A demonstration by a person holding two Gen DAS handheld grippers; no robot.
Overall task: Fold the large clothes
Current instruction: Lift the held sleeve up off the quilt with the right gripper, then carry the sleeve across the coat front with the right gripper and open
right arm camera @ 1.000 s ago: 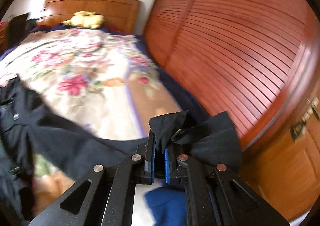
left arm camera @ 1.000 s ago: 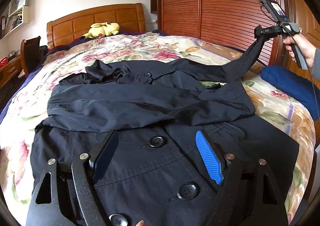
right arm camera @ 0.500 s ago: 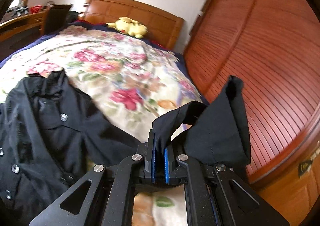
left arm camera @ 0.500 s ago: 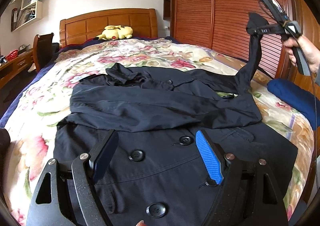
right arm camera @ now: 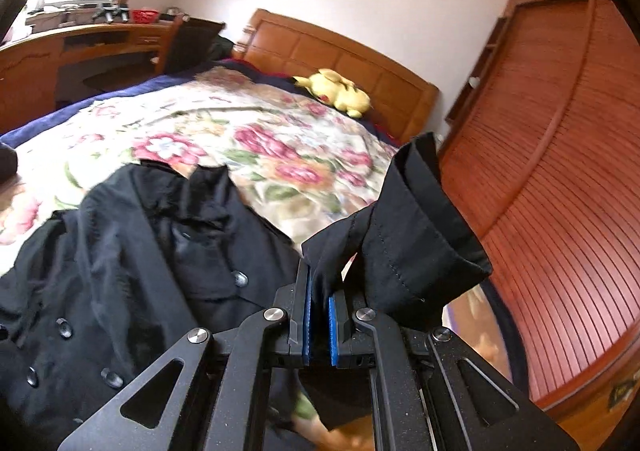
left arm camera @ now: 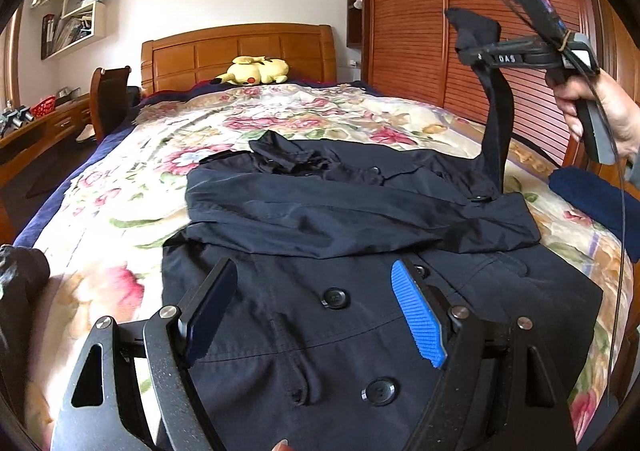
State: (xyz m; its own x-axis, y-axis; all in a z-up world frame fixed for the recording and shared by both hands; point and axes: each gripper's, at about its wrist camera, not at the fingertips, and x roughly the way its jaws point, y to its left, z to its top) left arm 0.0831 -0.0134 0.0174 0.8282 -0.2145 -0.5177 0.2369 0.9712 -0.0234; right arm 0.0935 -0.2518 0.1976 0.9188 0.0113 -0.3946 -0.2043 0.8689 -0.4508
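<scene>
We see a dark coat (left arm camera: 320,219) spread across the foot end of the floral bedspread (left arm camera: 120,171), 1 yellow plush toy (left arm camera: 256,71) by the wooden headboard (left arm camera: 240,47). Our right gripper (right arm camera: 320,315) pinches the sleeve cuff (right arm camera: 412,227) aloft beside the slatted wardrobe (left arm camera: 440,11); our left gripper (left arm camera: 316,315) hangs open over the coat's buttons.

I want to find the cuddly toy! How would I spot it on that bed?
Look at the big bed with the flowered quilt, then up to its brown wooden headboard. The yellow plush toy lies right at the headboard's foot. It is the only bright yellow thing there, far from the dark navy coat.
</scene>
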